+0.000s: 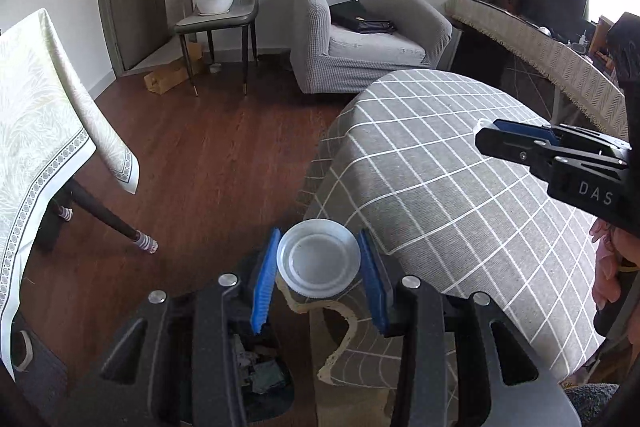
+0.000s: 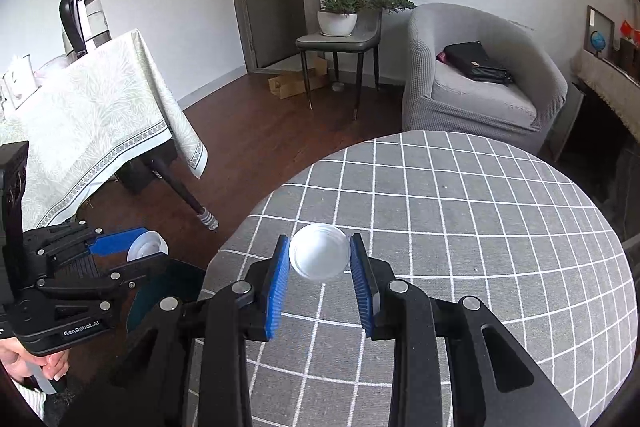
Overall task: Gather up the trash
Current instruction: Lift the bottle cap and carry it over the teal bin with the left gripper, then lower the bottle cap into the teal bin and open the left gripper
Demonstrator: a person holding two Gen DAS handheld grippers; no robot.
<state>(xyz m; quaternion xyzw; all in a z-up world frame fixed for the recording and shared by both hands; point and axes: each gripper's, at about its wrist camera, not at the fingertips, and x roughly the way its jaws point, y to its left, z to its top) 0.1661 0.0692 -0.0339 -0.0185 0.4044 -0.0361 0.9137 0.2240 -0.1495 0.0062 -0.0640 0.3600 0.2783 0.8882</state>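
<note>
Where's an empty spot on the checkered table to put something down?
Nearly all of the checkered tablecloth is bare, from the armchair side round to its near edge. The only crowding is there: the right tongs hold a white cup above it, and the left tongs hold a white lid off its floor-side edge.

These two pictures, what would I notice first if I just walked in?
Probably the white plastic cup pinched in the right hand-held gripper above the round checked table. Next, another white cup gripped in the left hand-held gripper out past the table's edge. Behind them sits a grey armchair.
</note>
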